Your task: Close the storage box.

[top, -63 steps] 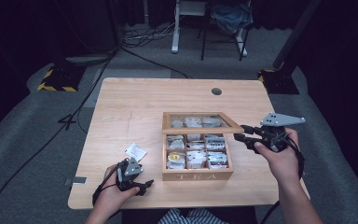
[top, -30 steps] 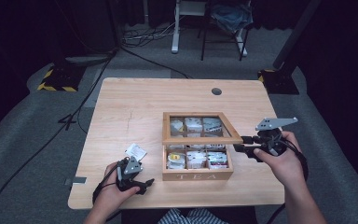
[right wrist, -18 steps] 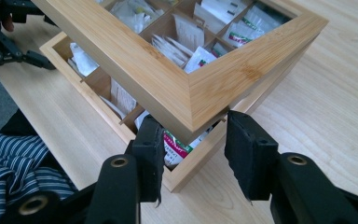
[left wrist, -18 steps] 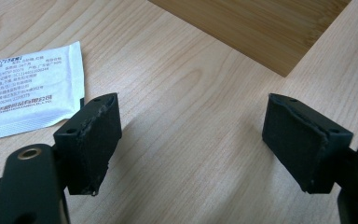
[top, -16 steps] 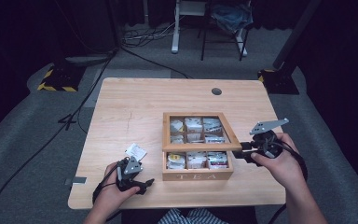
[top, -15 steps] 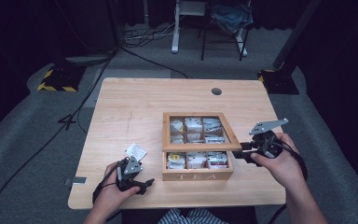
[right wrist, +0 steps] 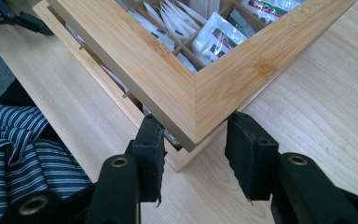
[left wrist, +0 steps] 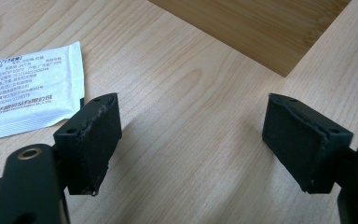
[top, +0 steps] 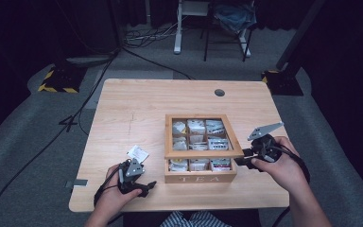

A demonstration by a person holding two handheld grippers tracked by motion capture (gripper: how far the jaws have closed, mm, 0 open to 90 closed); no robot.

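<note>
The right gripper (right wrist: 193,154) has its fingers on either side of the front corner of the tea box's lid (right wrist: 200,100) (raised off the box (top: 200,177)). The left gripper (left wrist: 191,144) rests open on the tabletop (top: 132,109) near a sachet (left wrist: 25,88).

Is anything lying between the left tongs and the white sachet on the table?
Nothing visible does. In the left gripper view the white sachet lies flat on bare table just beyond one pad of the open left tongs. The tea box sits off to the side.
</note>
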